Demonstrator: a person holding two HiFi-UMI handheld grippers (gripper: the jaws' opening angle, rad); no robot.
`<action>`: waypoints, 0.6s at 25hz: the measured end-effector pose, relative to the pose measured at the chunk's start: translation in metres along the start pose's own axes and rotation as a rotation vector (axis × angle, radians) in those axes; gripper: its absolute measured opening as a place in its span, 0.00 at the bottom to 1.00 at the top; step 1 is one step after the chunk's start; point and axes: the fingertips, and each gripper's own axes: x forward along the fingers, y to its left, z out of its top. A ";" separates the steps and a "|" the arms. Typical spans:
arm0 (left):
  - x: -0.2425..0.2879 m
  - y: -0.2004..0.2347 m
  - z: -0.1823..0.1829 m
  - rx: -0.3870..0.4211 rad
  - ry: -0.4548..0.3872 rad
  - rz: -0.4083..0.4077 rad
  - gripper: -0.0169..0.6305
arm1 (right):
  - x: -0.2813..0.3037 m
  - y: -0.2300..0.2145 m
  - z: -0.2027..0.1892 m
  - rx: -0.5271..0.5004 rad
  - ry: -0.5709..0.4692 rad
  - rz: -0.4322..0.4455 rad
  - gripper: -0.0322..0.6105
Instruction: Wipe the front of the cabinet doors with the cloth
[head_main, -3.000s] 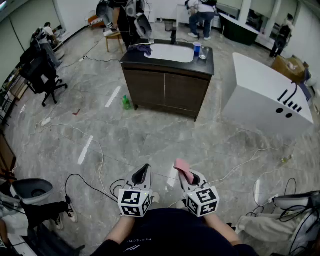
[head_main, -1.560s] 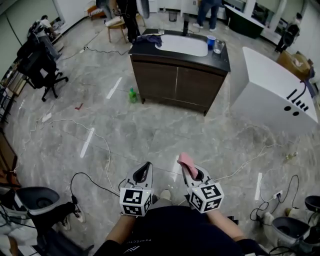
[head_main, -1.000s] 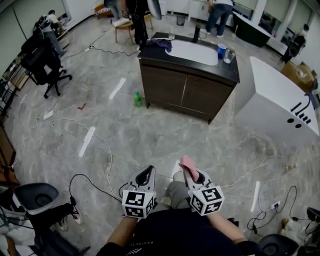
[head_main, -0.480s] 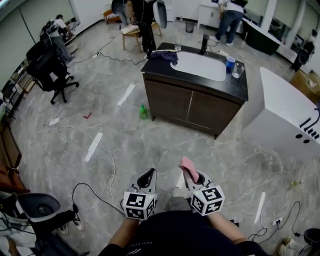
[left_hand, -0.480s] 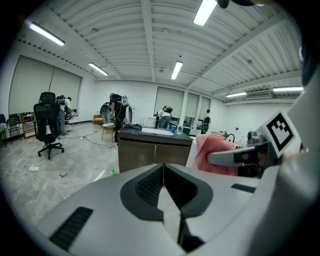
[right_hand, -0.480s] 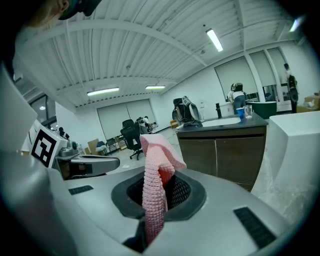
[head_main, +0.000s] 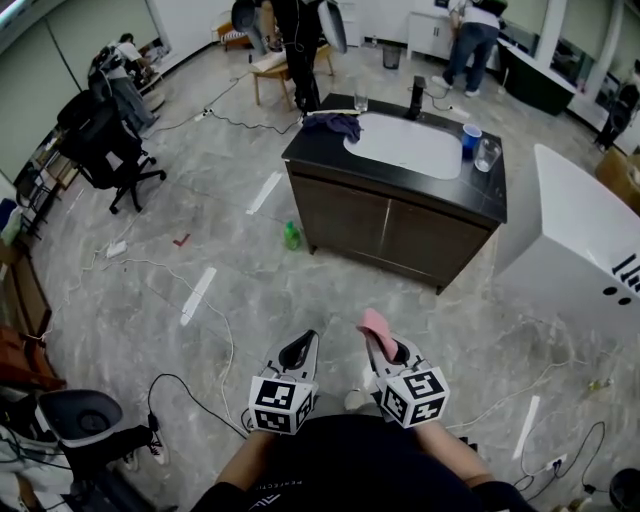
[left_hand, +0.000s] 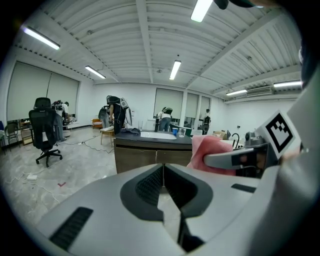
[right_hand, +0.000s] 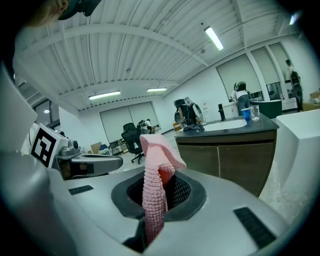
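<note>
Head view, looking steeply down over a grey marble-patterned floor (head_main: 150, 270) strewn with cables. At far left stands a black office chair (head_main: 100, 140). Further right, a small green bottle (head_main: 292, 236) sits on the floor just beside the left corner of a dark wood cabinet (head_main: 395, 225) with a black top and a white sink (head_main: 405, 158).

Low in the picture, close to the person's body, the left gripper (head_main: 300, 345) has its jaws pressed together with nothing between them. Just right of it, the right gripper (head_main: 383, 350) is clamped on a pink cloth (head_main: 376, 323), which stands up from the jaws in a soft folded peak.

The two cabinet doors (head_main: 380, 222) face the person, well apart from both grippers; the wiping has not begun. At far right stands a large white unit (head_main: 590, 250).

The cloth looks light, limp and knitted, likely to fold and drag rather than slip. Only a narrow bunch is pinched at its lower part, so the loose upper fold is probably what would meet the door. A hold nearer the middle would likely give a flatter wiping face.
</note>
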 end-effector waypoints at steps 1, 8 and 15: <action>0.004 0.000 0.002 0.007 0.000 0.000 0.05 | 0.003 -0.002 0.002 0.002 -0.002 0.005 0.11; 0.017 0.017 0.006 0.005 0.010 0.016 0.05 | 0.030 -0.007 0.009 0.008 0.008 0.029 0.11; 0.042 0.042 0.010 -0.001 0.021 -0.028 0.05 | 0.059 -0.019 0.025 -0.002 -0.007 -0.031 0.11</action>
